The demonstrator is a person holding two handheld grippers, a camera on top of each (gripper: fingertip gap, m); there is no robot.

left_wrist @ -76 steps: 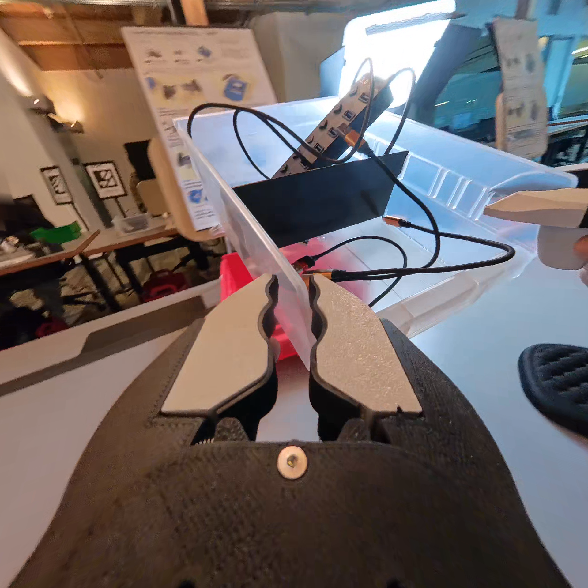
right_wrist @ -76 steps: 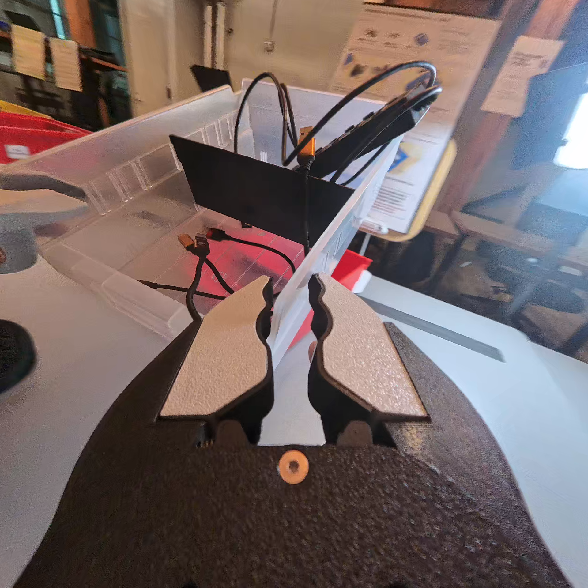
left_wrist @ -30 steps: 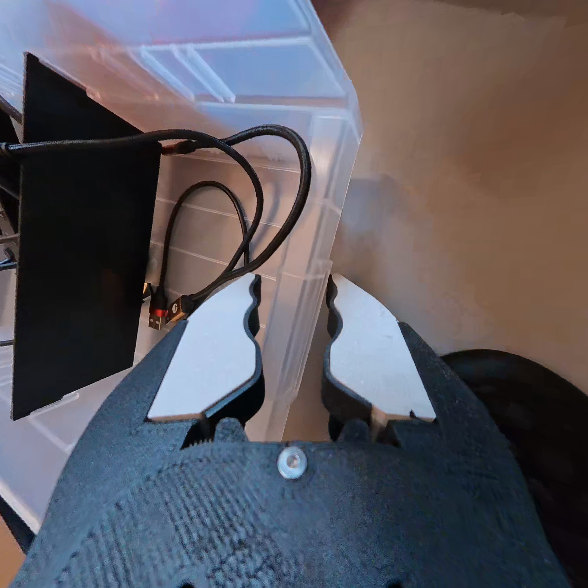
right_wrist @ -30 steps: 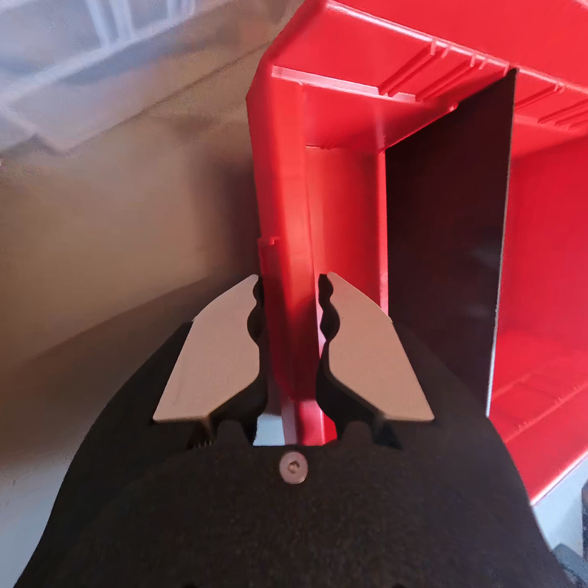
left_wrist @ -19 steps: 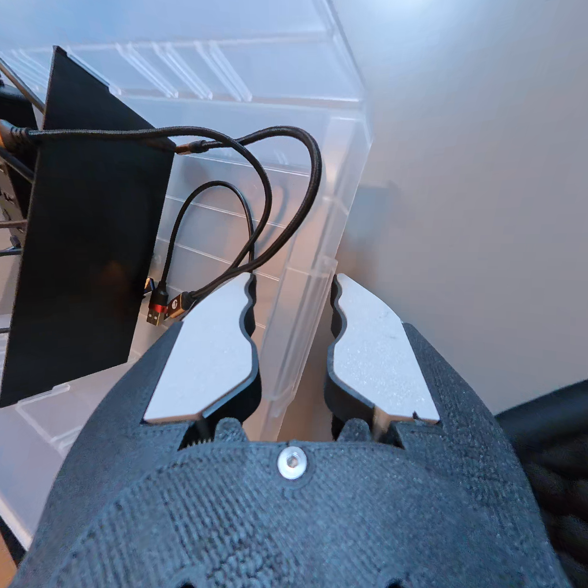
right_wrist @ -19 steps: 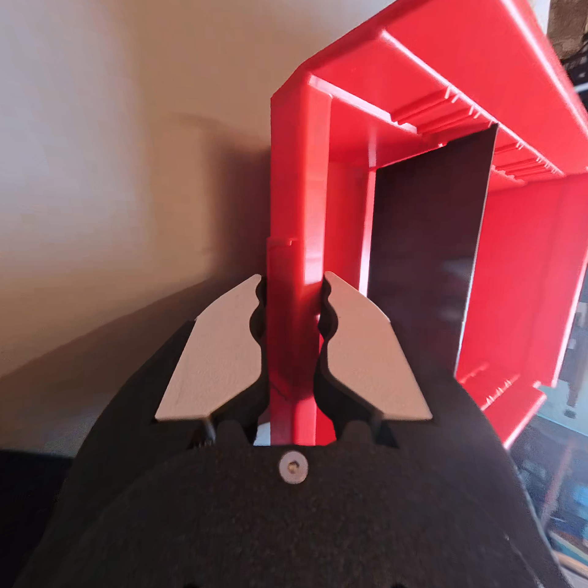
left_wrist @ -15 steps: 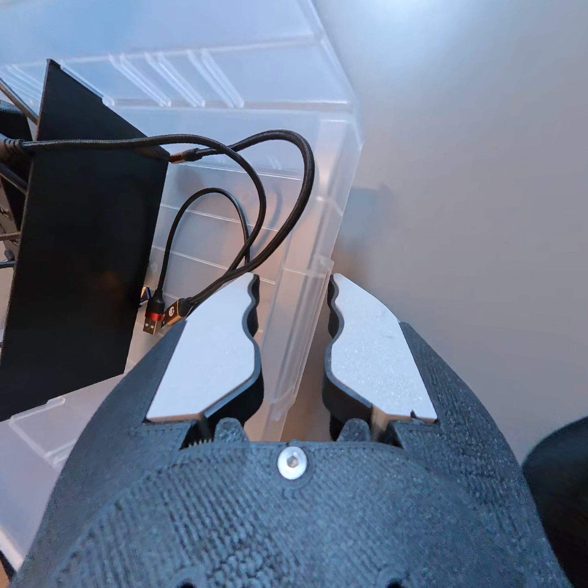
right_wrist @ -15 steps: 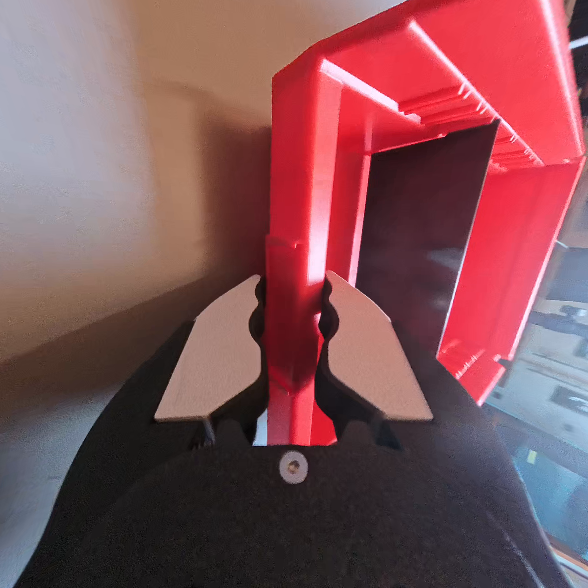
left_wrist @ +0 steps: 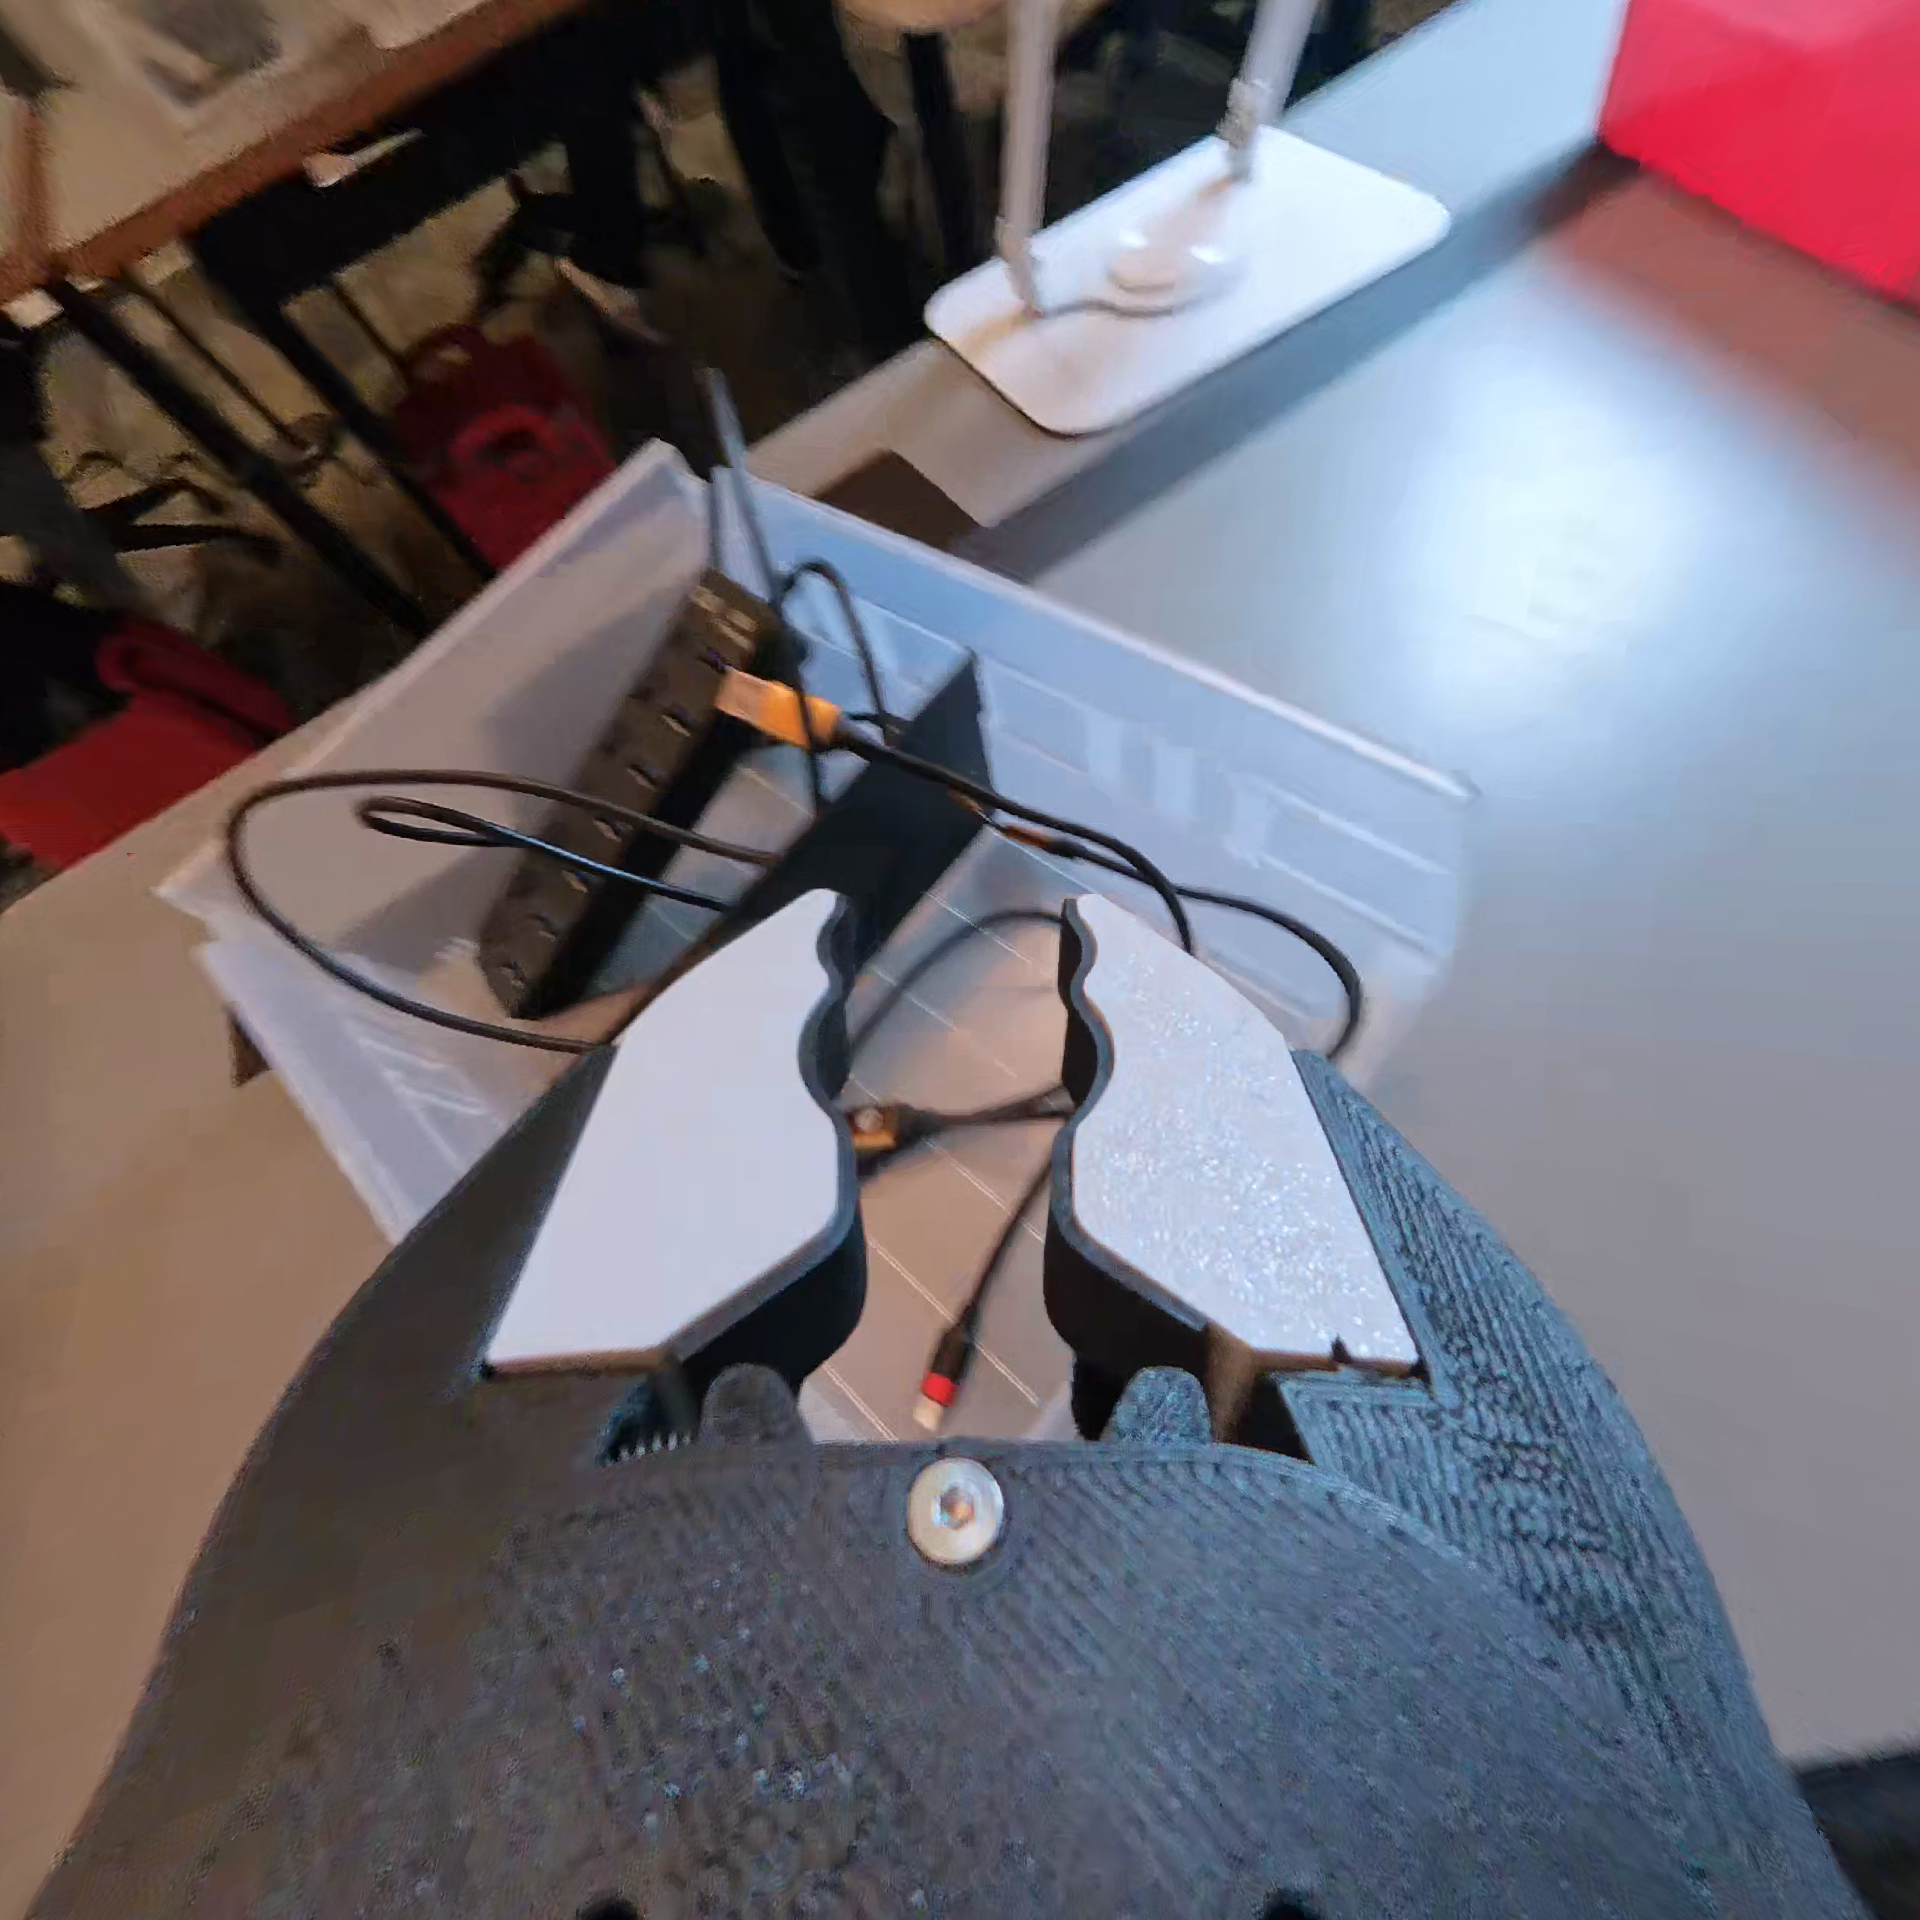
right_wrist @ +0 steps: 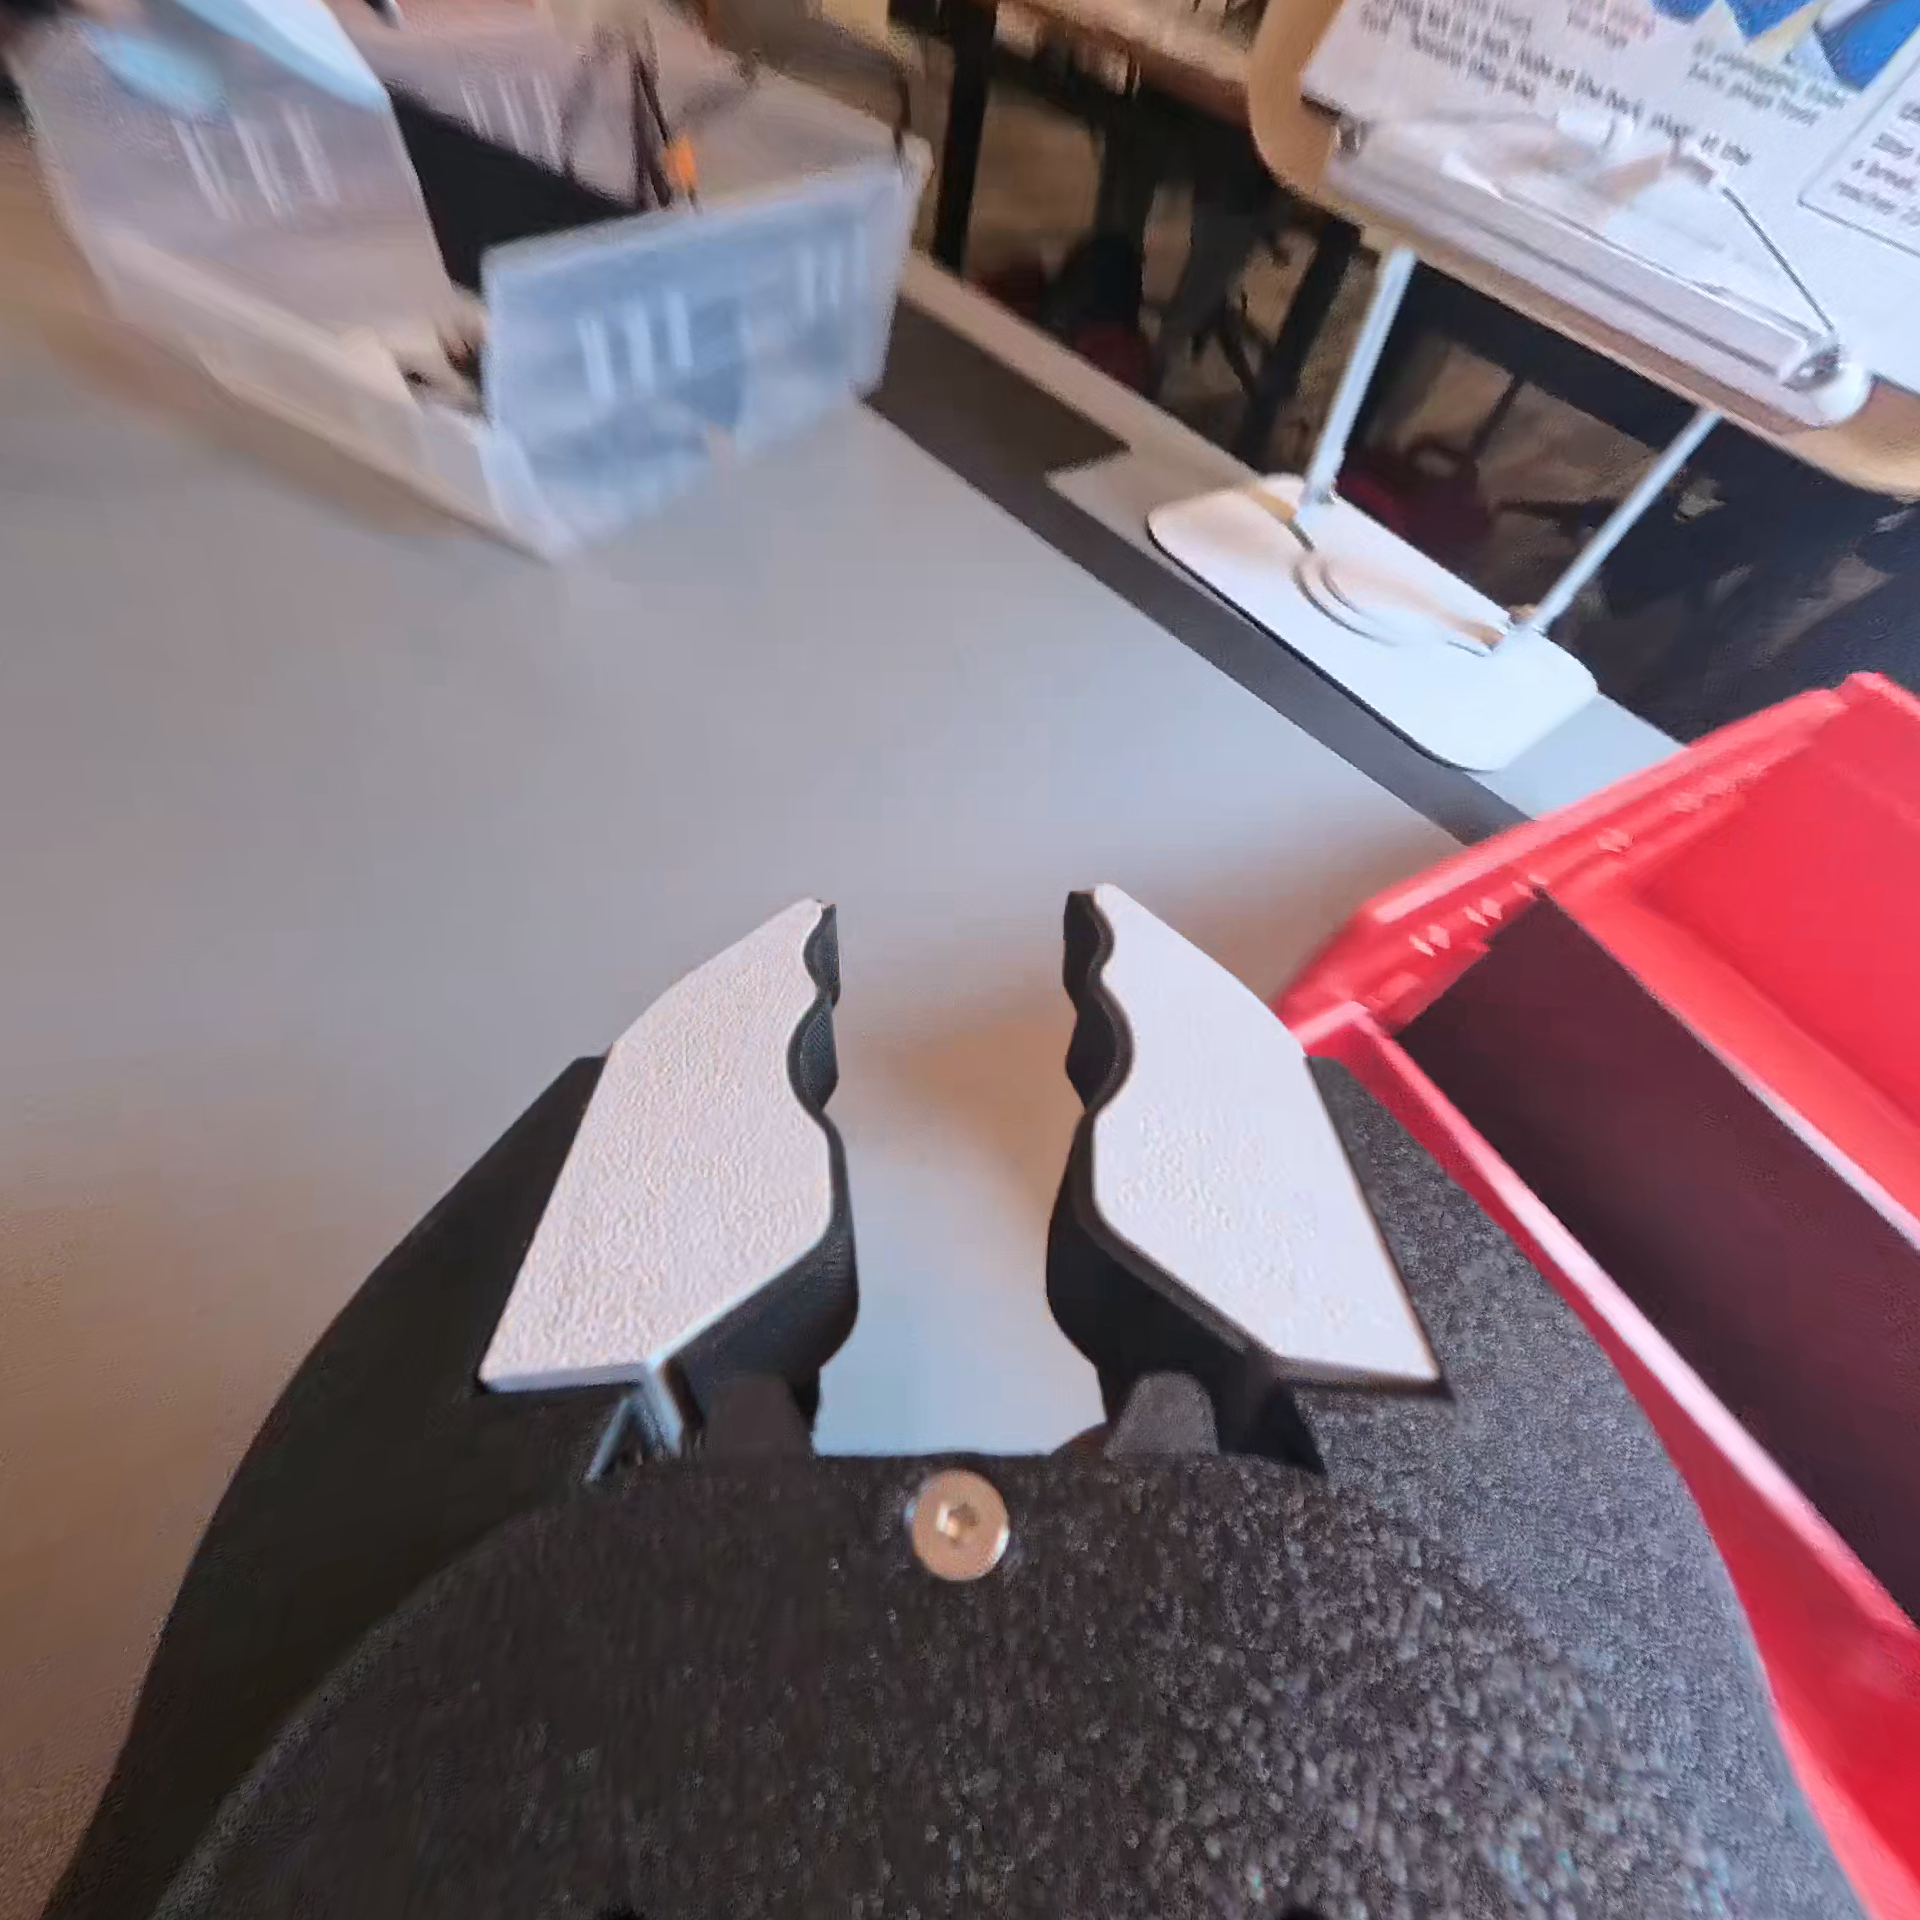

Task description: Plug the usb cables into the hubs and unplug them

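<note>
Clear plastic bin [left_wrist: 1226,748] held the black hub [left_wrist: 634,800] and cables; both the left gripper [left_wrist: 948,914] and right gripper [right_wrist: 948,914] hung apart, empty; best approach: descend squarely on the orange plug [left_wrist: 774,709].

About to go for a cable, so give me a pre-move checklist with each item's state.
1. Left claw open and empty: ok.
2. Right claw open and empty: ok.
3. Clear bin sitting flat on the table: ok.
4. Hub upright against the black divider: ok.
5. Orange plug seated in the hub: ok.
6. Red-tipped plug free on the bin floor: ok.
</note>
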